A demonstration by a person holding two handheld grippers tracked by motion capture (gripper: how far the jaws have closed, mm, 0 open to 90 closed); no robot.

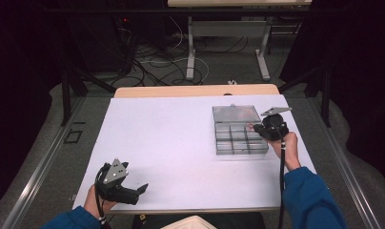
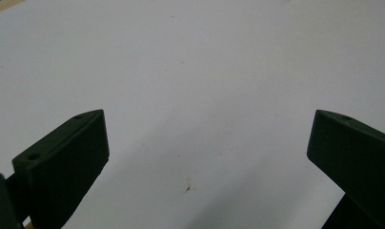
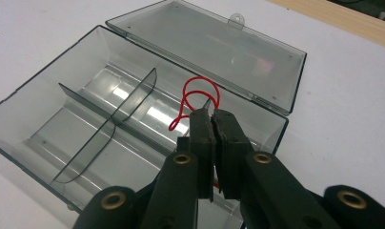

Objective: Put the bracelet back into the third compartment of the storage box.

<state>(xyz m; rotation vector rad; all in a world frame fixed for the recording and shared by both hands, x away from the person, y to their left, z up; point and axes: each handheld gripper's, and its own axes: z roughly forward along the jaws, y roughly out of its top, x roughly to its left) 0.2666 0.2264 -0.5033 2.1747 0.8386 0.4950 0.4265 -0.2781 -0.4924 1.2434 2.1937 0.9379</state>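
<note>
Nearest to me, my left gripper (image 1: 142, 189) rests at the near left corner of the white table (image 1: 171, 143), lying low with its grey three-cornered plate on top. In the left gripper view its two black jaws stand wide apart with nothing between them, just the bare white surface (image 2: 195, 86) and a small brownish mark (image 2: 187, 188) on it.

Farther out on my right side, my blue sleeve (image 1: 307, 195) leads to my hand, which holds the right gripper (image 1: 251, 128) at the right edge of the clear plastic box (image 1: 220, 150). A black cable hangs from it back toward me. In the right gripper view the jaws are pressed together at their tips (image 3: 213, 114), and they pinch the end of a thin red wire (image 3: 200, 93). The wire curls in loops just beyond the tips, over the compartment of the box (image 3: 47, 95) nearest the hinge. I cannot tell whether the loops touch the floor of the box or hang above it.

The box lies open on the right half of the table, split by thin dividers (image 3: 136, 98) into compartments. Its lid (image 3: 214, 47) is folded back flat on the table on the far side, with a small tab on its far edge.

Beyond the white surface a strip of the wooden tabletop (image 1: 195, 90) shows, and behind it cables (image 1: 152, 62) on the floor.
</note>
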